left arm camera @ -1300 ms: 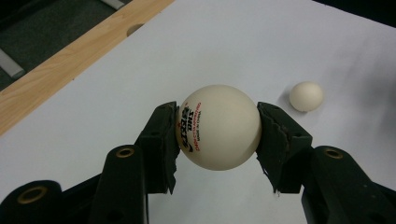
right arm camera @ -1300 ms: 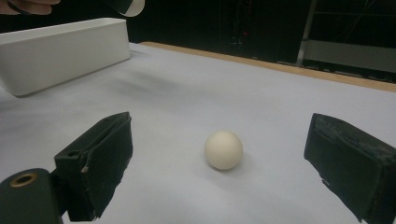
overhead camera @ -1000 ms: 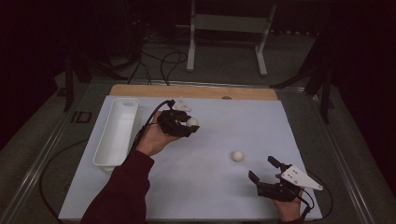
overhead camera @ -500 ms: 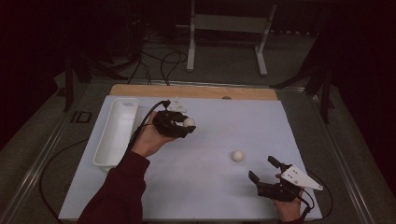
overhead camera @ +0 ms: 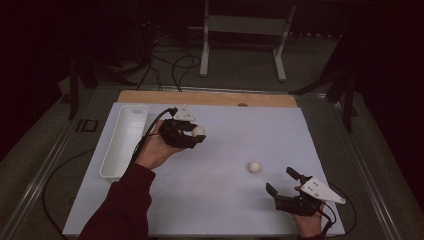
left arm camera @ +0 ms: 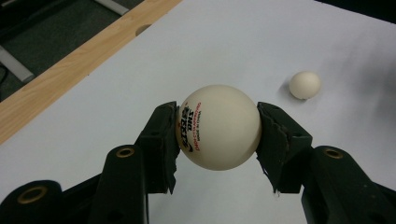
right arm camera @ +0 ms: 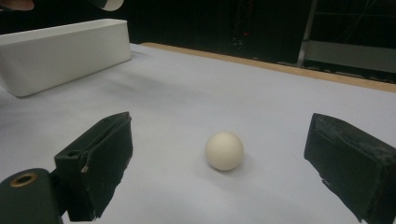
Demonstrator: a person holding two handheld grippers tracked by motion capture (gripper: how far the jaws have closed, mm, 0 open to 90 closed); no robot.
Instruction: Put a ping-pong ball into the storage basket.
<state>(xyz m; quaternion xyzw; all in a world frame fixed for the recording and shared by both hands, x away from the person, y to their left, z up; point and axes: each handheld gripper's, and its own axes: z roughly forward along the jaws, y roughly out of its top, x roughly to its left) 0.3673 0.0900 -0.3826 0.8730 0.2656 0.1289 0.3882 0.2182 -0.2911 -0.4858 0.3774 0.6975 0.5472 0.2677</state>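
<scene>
White tray (right arm camera: 65,51) cut off at left edge, held ball's (left arm camera: 218,127) small print unreadable — right hand (overhead camera: 307,223) cropped below

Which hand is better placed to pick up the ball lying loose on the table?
Right, most likely. The right gripper stands open and low with the loose ball straight ahead, between the lines of its jaws. The left gripper is already shut on another ball and is farther away.

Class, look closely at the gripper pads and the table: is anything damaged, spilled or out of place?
The black pads gripping the ball look frayed and ragged at their edges. Nothing is spilled; the second ball simply lies loose on the white mat.
</scene>
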